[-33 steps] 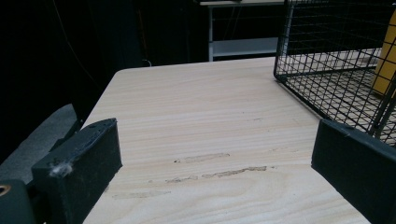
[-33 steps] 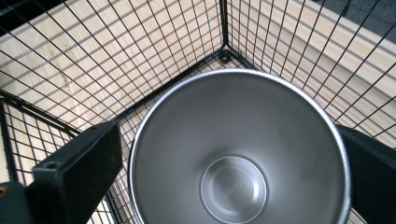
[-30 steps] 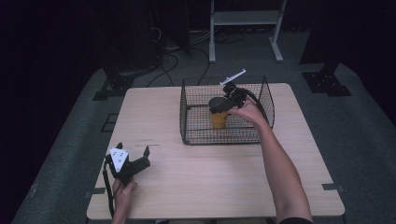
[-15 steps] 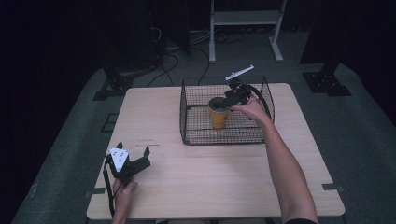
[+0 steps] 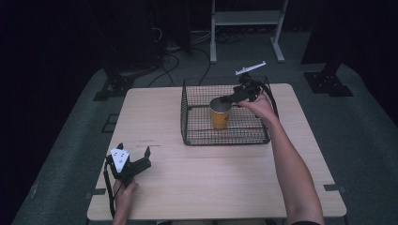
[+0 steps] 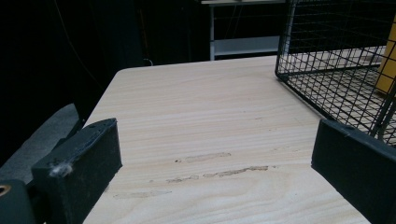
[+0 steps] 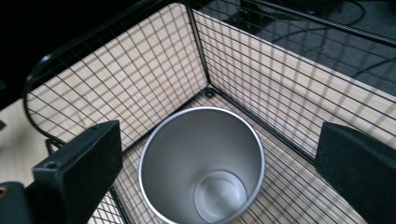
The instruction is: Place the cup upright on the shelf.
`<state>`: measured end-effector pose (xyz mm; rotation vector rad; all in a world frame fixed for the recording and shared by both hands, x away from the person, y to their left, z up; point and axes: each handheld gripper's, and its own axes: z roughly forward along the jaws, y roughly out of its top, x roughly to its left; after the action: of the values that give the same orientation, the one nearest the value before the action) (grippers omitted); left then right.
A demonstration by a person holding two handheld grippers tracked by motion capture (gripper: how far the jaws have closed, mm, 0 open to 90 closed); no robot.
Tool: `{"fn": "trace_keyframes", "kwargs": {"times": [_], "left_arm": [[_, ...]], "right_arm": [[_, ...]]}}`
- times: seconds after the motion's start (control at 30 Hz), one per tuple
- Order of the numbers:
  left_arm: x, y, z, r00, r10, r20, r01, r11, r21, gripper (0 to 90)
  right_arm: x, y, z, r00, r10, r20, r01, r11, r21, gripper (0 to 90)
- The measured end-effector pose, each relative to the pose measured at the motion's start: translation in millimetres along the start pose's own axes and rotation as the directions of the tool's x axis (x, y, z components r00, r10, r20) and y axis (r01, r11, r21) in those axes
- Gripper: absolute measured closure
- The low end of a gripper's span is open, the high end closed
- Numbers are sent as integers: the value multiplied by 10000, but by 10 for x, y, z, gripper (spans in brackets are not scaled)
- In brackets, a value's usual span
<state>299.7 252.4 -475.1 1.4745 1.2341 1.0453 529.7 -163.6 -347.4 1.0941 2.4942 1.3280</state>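
Note:
A yellow cup (image 5: 219, 116) with a bare metal inside (image 7: 203, 163) stands upright in a black wire basket (image 5: 197, 136) on the wooden table. My right gripper (image 5: 230, 97) hovers just above and behind the cup's rim, tilted down at it. It is open (image 7: 219, 137), with a jaw on either side of the cup's mouth and nothing held. My left gripper (image 5: 134, 151) rests near the table's front left corner, also open (image 6: 215, 149) and empty, facing the basket (image 6: 336, 70).
The basket occupies the back middle of the table (image 5: 225, 178), its walls rising about as high as the cup. A white metal stand (image 5: 244, 18) and cables lie on the dark floor beyond the far edge.
My right gripper has drawn up and back to the right, off the cup, which stays standing in the basket. The left gripper has not moved.

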Motion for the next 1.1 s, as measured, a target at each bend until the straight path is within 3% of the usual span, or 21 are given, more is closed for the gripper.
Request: {"fn": "trace_keyframes", "kwargs": {"times": [0.67, 1.1], "left_arm": [[-7, -1, -6, 10000, 55, 9, -55, 10000, -13, 8], [-7, -1, -5, 10000, 52, 16, -52, 10000, -20, 8]], "right_arm": [[-16, -125, -454, 9980, 576, 278, -555, 9959, -710, 6], [71, -274, -613, 9988, 496, 45, -491, 9948, -888, 6]]}}
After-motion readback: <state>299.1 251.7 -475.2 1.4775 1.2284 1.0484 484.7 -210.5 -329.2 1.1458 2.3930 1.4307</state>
